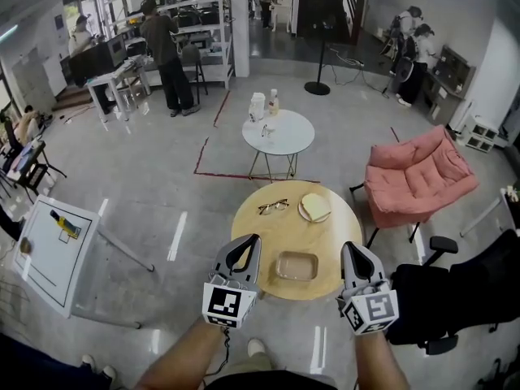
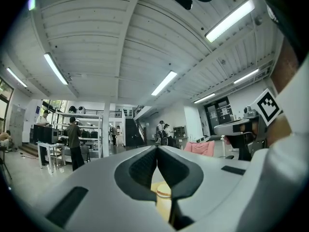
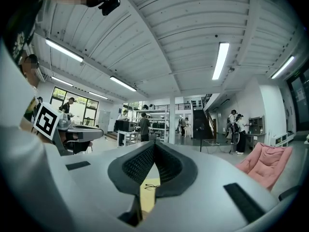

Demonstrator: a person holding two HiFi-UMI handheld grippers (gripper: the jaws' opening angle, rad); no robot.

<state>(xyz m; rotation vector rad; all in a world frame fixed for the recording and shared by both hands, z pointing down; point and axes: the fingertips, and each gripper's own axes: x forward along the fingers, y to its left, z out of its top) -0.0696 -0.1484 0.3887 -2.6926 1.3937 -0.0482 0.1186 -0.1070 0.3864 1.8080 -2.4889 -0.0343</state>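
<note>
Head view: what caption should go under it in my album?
Both shut, left gripper and right gripper hover by a round wooden table bearing a clear tray, glasses and plate.

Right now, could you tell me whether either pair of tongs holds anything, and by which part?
Nothing is held: the left tongs and right tongs are both shut and empty, flanking the clear tray.

In the left gripper view, the left tongs (image 2: 157,149) hide nearly all of the table (image 2: 163,208). Only a sliver with the plate (image 2: 164,191) shows at 6 o'clock. The right tongs (image 3: 153,146) likewise leave just a strip with the glasses (image 3: 151,186). In the head view, what lies on the plate is too small to tell. The black chair (image 1: 471,291), at 4 o'clock from the table, is cut by the edge.
</note>
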